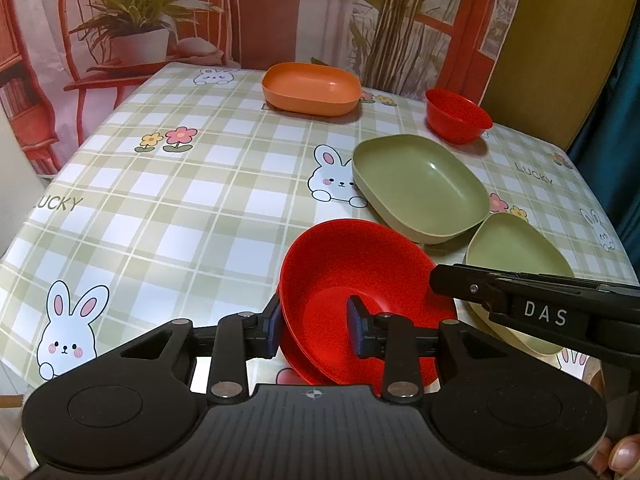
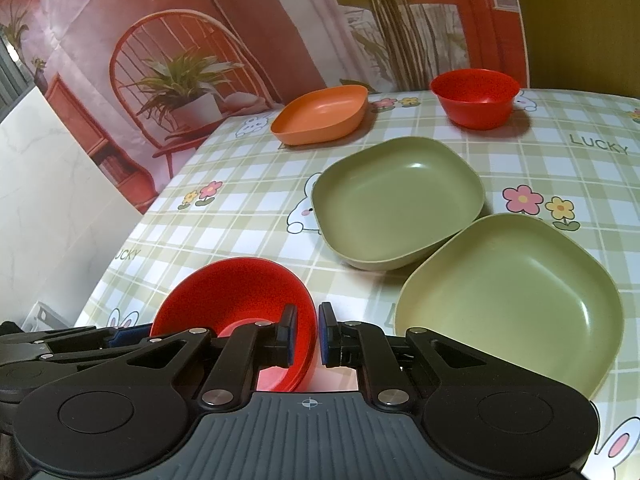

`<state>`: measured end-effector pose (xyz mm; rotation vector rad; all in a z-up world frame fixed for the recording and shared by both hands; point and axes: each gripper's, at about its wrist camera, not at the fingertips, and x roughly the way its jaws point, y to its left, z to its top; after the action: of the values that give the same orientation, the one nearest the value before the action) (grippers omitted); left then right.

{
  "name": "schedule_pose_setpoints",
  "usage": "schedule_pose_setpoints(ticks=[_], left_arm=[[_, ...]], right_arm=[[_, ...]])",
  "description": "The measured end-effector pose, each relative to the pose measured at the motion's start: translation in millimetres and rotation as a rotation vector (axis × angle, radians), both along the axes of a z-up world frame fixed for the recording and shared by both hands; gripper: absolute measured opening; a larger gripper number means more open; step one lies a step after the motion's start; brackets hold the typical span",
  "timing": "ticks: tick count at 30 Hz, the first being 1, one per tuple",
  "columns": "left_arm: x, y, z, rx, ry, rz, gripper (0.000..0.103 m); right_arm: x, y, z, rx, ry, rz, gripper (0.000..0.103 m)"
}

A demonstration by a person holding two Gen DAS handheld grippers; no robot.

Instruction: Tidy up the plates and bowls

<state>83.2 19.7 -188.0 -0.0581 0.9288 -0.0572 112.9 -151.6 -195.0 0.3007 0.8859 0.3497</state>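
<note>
At the lower centre of the left wrist view, the left gripper (image 1: 316, 330) had its two blue-padded fingers (image 1: 275, 330) set on either side of the near red bowl (image 1: 356, 280), one pad outside the wall and one inside, narrowed to about the wall's thickness; whether they pressed hard could not be told. That bowl appeared tilted, its mouth turned toward the camera, so it was probably lifted on one edge rather than sitting flat. From the right wrist view, the right gripper (image 2: 307, 332) stood nearly closed at the bowl's opposite rim, the left pad inside the bowl and the right pad outside; real contact there was unclear.

The bowl looked like thin moulded plastic: light, stiff, smooth and likely slippery, not apt to break. A rim pinch was the sensible hold, though a smooth sloped wall could slide out of flat pads if tipped.

Further up the frame lay two green plates (image 2: 396, 200) (image 2: 512, 300) touching edge to edge, an orange plate (image 2: 320, 114) near the top, and a second red bowl (image 2: 474, 98) at upper right, a likely stacking partner, all on the checked tablecloth (image 1: 180, 208).
</note>
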Motion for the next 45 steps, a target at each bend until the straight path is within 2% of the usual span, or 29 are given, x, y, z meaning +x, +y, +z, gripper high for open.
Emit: schedule_pose_setpoints(ticks=[1,4,11,21,26,34,38,43,45], left_arm=[[-0.4,0.7,0.2,0.002,-0.001,0.002,0.035],[-1.6,3.0,1.7,0.027,-0.012,0.031,0.046],[2.2,11.0,7.3,0.01,-0.028,0.071,0.046],[15.1,0.5,37.8,-0.015,-0.115,0.04,0.046],[22.8,-26.7,60.4,-0.066,-0.191,-0.045,0.057],[49.1,-88.7,77.3,-0.095,-0.226,-0.111,0.058],[57.2,-119.6,75.1,-0.115,-0.254,-0.134,0.058],[72.2,-147.3,60.3,-0.114,-0.22,-0.147,0.058],[76.6,-156.7,56.7,-0.102,-0.234,-0.14,0.058]], right_arm=[[-0.2,-0.8,0.2,0.001,0.0,-0.003,0.013],[0.1,-4.7,0.8,0.005,-0.004,-0.016,0.014],[1.2,-18.1,7.7,0.012,-0.035,-0.061,0.014],[7.5,-73.1,31.6,-0.004,-0.129,-0.188,0.015],[11.0,-110.6,51.8,-0.023,-0.193,-0.234,0.019],[12.2,-182.6,77.9,-0.083,-0.258,-0.291,0.021],[15.0,-214.0,82.8,-0.121,-0.276,-0.317,0.022],[22.8,-246.3,83.7,-0.136,-0.306,-0.34,0.025],[28.9,-254.8,82.1,-0.136,-0.309,-0.347,0.025]])
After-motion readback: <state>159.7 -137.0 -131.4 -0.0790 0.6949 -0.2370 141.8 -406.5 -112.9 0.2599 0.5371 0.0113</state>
